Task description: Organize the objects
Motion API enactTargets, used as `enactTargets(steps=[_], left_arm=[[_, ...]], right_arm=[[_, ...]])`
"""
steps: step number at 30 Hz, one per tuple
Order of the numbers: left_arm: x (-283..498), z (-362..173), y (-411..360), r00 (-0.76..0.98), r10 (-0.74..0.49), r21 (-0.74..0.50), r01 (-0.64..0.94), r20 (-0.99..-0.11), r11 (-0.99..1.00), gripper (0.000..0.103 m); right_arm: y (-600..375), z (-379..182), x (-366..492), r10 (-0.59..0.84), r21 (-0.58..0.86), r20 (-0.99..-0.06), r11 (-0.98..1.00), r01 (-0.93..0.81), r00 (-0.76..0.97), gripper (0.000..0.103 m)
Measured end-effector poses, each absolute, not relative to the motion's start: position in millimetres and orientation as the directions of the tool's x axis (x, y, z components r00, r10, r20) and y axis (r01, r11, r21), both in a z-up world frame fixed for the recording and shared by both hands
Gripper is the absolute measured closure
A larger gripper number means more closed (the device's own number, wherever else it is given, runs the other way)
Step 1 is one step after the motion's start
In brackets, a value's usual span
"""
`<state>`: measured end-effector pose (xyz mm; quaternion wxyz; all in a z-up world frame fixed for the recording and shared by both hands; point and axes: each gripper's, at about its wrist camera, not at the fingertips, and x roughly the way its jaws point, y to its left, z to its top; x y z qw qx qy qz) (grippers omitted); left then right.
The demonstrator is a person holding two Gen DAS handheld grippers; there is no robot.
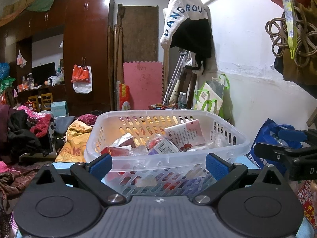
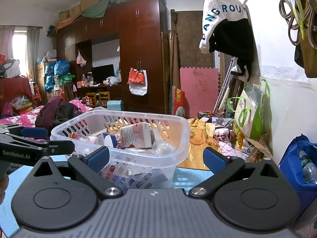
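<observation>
A clear slotted plastic basket point(image 1: 166, 154) stands on a light blue surface point(image 2: 184, 178), directly ahead of both grippers and near their tips. It holds a heap of small packets, the biggest a white and pink carton point(image 1: 185, 135) leaning upright against the far right wall. The left gripper point(image 1: 158, 163) faces the basket's near wall squarely, jaws spread wide with nothing between them. The right gripper point(image 2: 156, 159) sits just right of it, equally spread and empty, the basket's right corner between its fingers.
</observation>
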<state>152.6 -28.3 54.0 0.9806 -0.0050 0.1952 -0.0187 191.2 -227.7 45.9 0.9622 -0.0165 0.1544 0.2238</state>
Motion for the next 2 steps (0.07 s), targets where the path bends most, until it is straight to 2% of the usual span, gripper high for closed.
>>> enactTargets(steps=[2], left_arm=[[153.0, 53.6, -28.7, 0.923, -0.044, -0.019, 0.039, -0.382, 0.999, 0.001]], right_arm=[[-227.4, 45.8, 191.2, 0.426, 0.038, -0.305, 0.899, -0.436, 0.852, 0.0]])
